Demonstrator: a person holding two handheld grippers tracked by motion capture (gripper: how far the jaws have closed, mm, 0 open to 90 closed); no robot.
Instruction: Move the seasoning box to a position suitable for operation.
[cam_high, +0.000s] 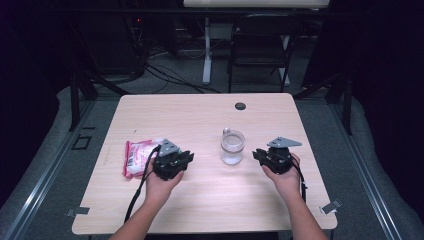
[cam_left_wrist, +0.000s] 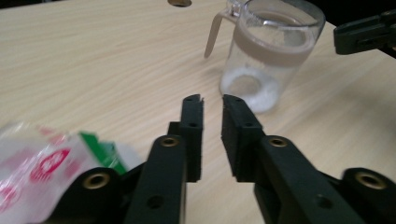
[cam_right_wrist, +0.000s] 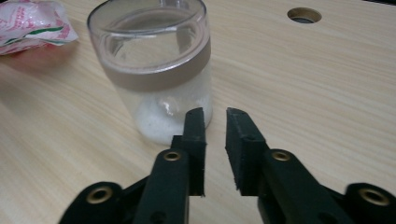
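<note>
One pale wooden tabletop (cam_high: 200, 205) stands in a dark room, with one black chair (cam_high: 260, 47) behind it. One pink-and-white packet (cam_high: 136, 156) lies at the left. One clear jar (cam_high: 232, 146) holding white powder stands mid-table between two tools. Left tool (cam_high: 186, 158) and right tool (cam_high: 257, 154) each show a narrow gap between their jaws, gripping nothing.

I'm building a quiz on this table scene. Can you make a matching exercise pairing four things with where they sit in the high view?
1. clear glass jar with taupe band
2. pink-and-white plastic packet
3. small dark round hole
4. right claw

a. left of the left claw
b. far table edge
c. between the two claws
d. right of the jar

Pairs: 1-c, 2-a, 3-b, 4-d
</note>
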